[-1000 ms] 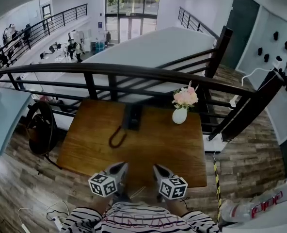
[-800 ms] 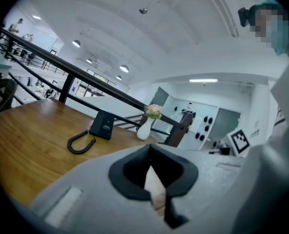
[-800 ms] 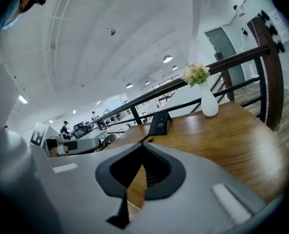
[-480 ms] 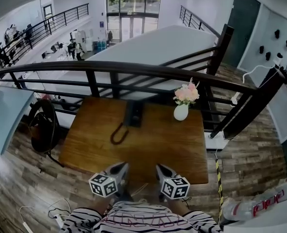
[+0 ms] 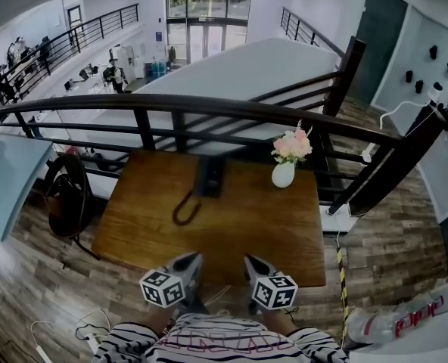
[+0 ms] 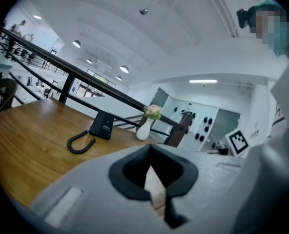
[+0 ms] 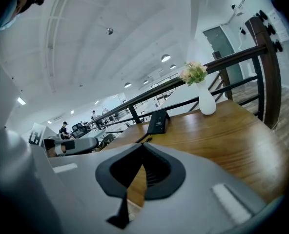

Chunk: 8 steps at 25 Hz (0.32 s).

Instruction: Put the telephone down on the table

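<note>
A black telephone (image 5: 209, 176) stands on the far side of the wooden table (image 5: 277, 233), close to the railing, with its coiled cord (image 5: 182, 209) looping toward me. My left gripper (image 5: 189, 259) and right gripper (image 5: 249, 262) hover side by side over the table's near edge, well short of the telephone. Both are shut and hold nothing. In the left gripper view the telephone (image 6: 104, 126) lies ahead to the left of the closed jaws (image 6: 151, 151). The right gripper view shows the telephone (image 7: 158, 122) straight beyond its closed jaws (image 7: 143, 149).
A white vase of pink flowers (image 5: 284, 169) stands at the table's far right, to the right of the telephone. A dark railing (image 5: 209, 112) runs behind the table with a drop beyond. A black chair (image 5: 63, 199) stands on the left.
The head view has shifted slightly; the grippers, the telephone and the vase keep their places.
</note>
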Motion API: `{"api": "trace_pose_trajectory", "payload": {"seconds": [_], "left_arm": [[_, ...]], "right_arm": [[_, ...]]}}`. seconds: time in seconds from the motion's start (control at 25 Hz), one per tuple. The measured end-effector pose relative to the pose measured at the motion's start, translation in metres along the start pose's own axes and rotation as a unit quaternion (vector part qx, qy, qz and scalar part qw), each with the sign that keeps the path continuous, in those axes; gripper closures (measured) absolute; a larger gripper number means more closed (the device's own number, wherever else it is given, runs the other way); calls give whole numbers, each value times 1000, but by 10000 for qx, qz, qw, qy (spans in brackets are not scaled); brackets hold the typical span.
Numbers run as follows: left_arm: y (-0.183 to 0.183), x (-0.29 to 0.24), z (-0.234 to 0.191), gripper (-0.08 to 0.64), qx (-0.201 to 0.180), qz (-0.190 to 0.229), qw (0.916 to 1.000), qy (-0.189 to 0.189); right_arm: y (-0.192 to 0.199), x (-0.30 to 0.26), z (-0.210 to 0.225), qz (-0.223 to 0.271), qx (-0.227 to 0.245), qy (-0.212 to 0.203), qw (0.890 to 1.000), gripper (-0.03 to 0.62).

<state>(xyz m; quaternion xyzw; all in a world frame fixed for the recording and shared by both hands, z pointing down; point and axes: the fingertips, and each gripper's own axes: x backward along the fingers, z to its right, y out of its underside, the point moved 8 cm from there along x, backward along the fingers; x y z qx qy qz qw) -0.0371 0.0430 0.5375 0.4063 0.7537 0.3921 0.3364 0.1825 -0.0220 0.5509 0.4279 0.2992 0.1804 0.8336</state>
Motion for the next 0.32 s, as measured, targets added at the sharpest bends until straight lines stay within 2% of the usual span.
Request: {"api": "trace_pose_trajectory", "payload": {"seconds": [0.32], "left_arm": [[-3, -14, -2, 557, -4, -37, 10000, 27]], "right_arm": [[-8, -5, 11, 20, -27, 59, 10000, 592]]}}
